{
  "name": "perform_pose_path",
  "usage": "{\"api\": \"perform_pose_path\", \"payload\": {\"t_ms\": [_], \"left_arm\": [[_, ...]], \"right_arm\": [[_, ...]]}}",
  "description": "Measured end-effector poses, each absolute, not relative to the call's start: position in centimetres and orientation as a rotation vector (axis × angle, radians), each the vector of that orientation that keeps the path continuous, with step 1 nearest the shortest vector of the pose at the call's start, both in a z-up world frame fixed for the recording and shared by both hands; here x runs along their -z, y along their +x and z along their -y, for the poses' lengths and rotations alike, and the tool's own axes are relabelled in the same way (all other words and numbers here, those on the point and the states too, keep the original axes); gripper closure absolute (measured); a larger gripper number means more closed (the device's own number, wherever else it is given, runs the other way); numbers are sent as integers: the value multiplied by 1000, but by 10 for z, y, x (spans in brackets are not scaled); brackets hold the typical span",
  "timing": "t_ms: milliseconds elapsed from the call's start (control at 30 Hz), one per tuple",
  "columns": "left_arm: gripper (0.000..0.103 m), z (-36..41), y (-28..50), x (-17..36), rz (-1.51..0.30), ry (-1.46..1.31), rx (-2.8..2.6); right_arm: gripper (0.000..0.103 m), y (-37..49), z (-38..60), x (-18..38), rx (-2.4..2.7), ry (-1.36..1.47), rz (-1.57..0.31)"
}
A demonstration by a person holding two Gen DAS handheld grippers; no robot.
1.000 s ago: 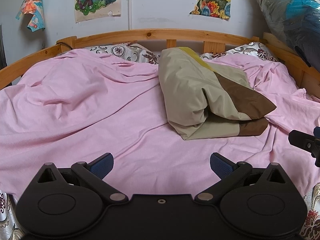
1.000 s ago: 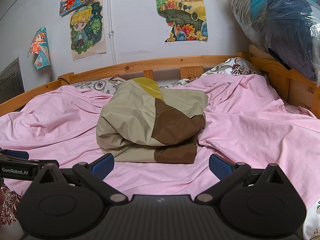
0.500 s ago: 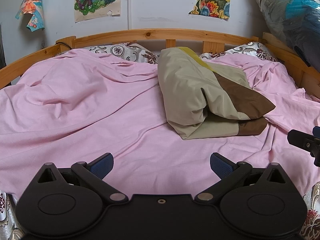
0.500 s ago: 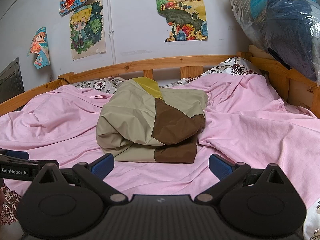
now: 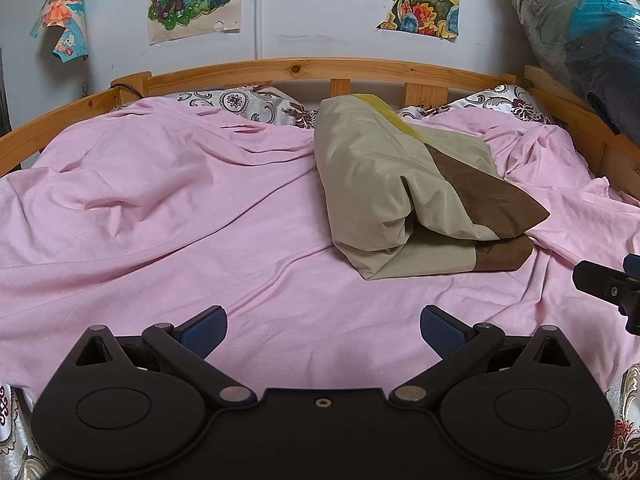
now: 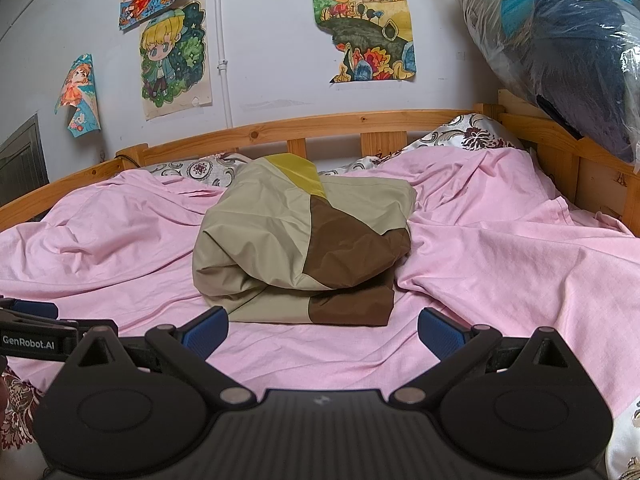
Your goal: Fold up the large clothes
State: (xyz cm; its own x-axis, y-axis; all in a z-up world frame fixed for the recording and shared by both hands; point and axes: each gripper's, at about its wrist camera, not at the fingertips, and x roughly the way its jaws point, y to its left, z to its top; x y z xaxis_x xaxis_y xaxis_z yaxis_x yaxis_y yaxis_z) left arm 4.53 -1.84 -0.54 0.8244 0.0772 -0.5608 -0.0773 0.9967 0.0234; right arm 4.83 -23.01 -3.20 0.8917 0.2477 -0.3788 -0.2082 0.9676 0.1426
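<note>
A folded garment in beige, brown and yellow (image 5: 404, 196) lies in a thick bundle on the pink sheet (image 5: 160, 216), right of centre in the left wrist view and at centre in the right wrist view (image 6: 300, 244). My left gripper (image 5: 323, 330) is open and empty, hovering over the sheet near the bed's front, left of the bundle. My right gripper (image 6: 323, 328) is open and empty, just in front of the bundle's near edge. Each gripper shows at the edge of the other's view.
A wooden bed frame (image 5: 304, 70) curves round the back and sides. Patterned pillows (image 5: 240, 102) lie at the head. A plastic-wrapped bundle of bedding (image 6: 560, 40) hangs over the right rail. Posters hang on the wall.
</note>
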Motion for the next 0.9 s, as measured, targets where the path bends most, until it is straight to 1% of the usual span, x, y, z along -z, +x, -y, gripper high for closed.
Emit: {"api": "perform_pose_path", "payload": {"t_ms": [900], "left_arm": [[1, 18, 46, 5, -605, -4, -76]], "right_arm": [[0, 48, 230, 32, -237, 100, -407]]}}
